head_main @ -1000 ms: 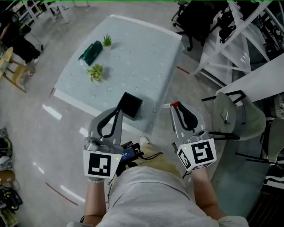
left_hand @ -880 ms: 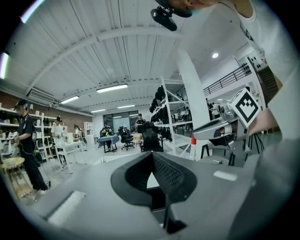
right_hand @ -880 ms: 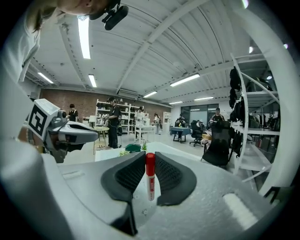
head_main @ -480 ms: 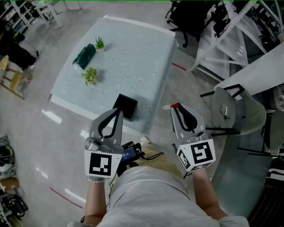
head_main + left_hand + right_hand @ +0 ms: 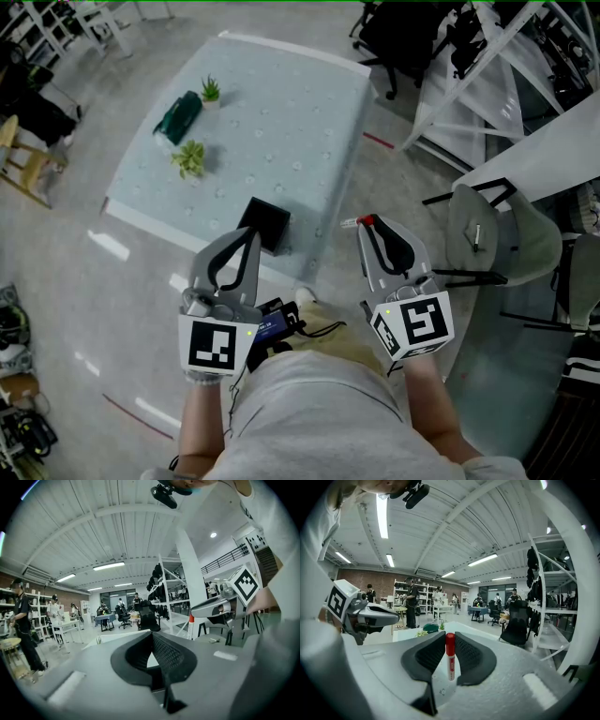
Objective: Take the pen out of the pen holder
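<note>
Jaws of right gripper (image 5: 450, 640) pinch the pen (image 5: 450, 660) upright.

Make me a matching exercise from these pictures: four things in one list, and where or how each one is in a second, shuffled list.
1. red-capped white pen
2. black square pen holder
3. dark green pouch
4. left tool

A. at the pale table's near edge
B. jaws together, empty
C. between the right tool's jaws
D. beside small potted plants

Pairs: 1-C, 2-A, 3-D, 4-B
</note>
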### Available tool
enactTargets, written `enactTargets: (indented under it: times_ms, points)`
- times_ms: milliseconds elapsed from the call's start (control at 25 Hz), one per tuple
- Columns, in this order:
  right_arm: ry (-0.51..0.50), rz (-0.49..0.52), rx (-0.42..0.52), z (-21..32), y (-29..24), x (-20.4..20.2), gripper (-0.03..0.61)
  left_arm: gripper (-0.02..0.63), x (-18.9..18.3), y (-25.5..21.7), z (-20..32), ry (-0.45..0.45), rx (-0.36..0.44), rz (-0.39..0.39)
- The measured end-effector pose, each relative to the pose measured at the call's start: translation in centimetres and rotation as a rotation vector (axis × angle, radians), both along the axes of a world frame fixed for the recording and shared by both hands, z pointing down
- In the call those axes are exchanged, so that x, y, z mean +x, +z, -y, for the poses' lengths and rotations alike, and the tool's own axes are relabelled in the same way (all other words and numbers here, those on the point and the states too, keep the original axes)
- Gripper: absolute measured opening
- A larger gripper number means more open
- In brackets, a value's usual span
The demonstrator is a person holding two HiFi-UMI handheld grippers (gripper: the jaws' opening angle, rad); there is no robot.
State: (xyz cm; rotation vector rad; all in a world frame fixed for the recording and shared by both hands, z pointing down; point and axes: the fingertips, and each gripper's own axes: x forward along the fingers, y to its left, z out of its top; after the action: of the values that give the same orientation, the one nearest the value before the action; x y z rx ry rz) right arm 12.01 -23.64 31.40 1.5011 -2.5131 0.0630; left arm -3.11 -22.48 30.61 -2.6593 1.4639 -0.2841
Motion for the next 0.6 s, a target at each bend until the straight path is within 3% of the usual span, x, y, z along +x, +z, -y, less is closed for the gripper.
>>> enactTargets:
  times_ms: [600]
  points:
    - [-0.005, -0.006, 0.005, -0.06, -0.02, -0.04, 0.060, 0.011, -0.08, 0.15, -0.06, -0.005, 0.001, 0.019]
